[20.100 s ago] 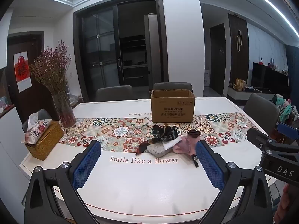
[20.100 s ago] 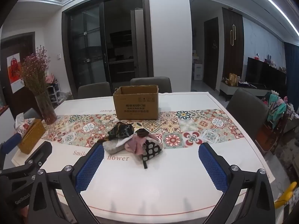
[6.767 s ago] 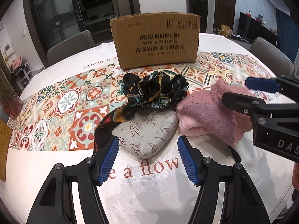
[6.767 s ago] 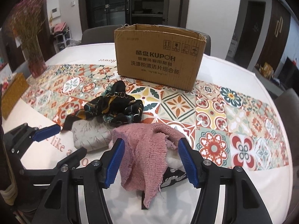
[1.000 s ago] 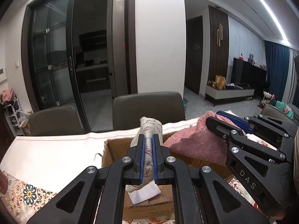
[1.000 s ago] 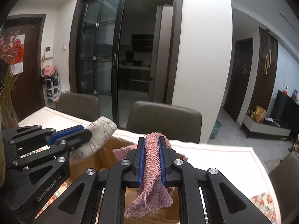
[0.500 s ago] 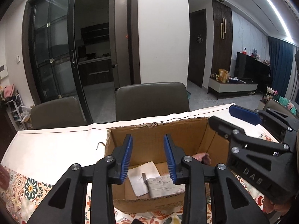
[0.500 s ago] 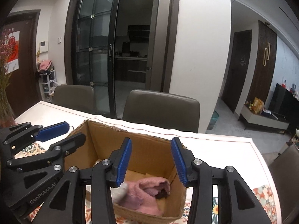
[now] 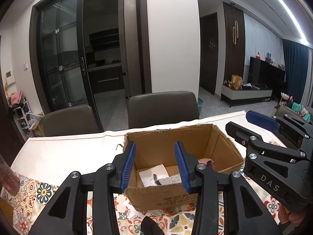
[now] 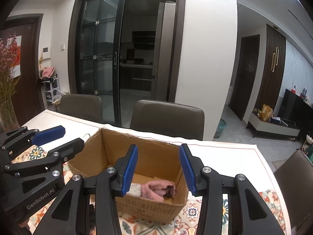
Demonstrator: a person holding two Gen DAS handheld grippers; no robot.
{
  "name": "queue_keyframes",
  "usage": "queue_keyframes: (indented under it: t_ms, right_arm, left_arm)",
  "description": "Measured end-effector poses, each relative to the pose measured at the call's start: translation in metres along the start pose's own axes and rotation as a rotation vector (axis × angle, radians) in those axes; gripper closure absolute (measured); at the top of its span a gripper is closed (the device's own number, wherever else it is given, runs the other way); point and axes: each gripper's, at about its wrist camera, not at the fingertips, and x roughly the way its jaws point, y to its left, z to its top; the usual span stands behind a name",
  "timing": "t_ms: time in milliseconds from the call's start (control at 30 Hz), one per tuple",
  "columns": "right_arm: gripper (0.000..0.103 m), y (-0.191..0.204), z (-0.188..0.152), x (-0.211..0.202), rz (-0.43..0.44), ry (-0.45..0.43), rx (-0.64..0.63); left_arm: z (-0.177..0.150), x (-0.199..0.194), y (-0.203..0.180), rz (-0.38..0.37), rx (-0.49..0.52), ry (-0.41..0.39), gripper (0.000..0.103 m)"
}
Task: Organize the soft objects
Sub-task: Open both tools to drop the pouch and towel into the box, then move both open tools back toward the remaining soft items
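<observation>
Both grippers hang released above the open brown cardboard box (image 9: 195, 143): the left gripper (image 9: 155, 165) has its blue-padded jaws spread over the box's near-left part, gripping nothing, and the right gripper (image 10: 159, 168) is likewise spread wide and empty over the box's middle. Inside the box, on its floor, the pink fuzzy cloth (image 10: 157, 191) lies rolled against the near wall, touching the pale grey printed pouch (image 10: 135, 189) on its left. A white paper slip (image 9: 152, 175) lies flat beside them. Under the box runs the colourful tile-patterned table runner (image 9: 42, 192) on the white table (image 9: 64, 152). Beyond the box stand two grey-brown leather chairs (image 10: 167, 120).
</observation>
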Motion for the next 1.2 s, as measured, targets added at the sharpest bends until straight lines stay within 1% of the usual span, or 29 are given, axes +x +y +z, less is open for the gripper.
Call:
queue_keyframes:
  t_ms: [100, 300, 600, 633, 733, 933, 1033, 1200]
  right_arm:
    - [0.058, 0.002, 0.001, -0.013, 0.001, -0.007, 0.006]
    - [0.058, 0.010, -0.001, -0.036, -0.006, -0.019, 0.004]
    - [0.058, 0.031, -0.009, -0.067, -0.007, -0.023, 0.005]
    - [0.057, 0.034, -0.009, -0.070, -0.008, -0.021, 0.004]
    - [0.049, 0.039, -0.011, -0.080, -0.019, -0.024, 0.000]
    - [0.048, 0.044, -0.018, -0.105, -0.051, -0.028, 0.007]
    - [0.045, 0.044, -0.024, -0.117, -0.067, -0.019, 0.028]
    - [0.045, 0.047, -0.038, -0.132, -0.085, 0.004, 0.038]
  left_arm:
    - [-0.002, -0.011, 0.003, -0.007, -0.012, -0.008, 0.061]
    - [-0.009, -0.039, 0.011, 0.009, -0.024, -0.030, 0.059]
    - [-0.024, -0.076, 0.026, 0.033, -0.032, -0.033, 0.057]
    - [-0.026, -0.081, 0.027, 0.036, -0.030, -0.034, 0.057]
    - [-0.031, -0.092, 0.030, 0.035, -0.027, -0.036, 0.056]
    - [-0.043, -0.114, 0.030, 0.033, -0.010, -0.043, 0.054]
    - [-0.052, -0.126, 0.026, 0.031, -0.001, -0.047, 0.054]
    - [-0.062, -0.140, 0.025, 0.017, 0.002, -0.041, 0.053]
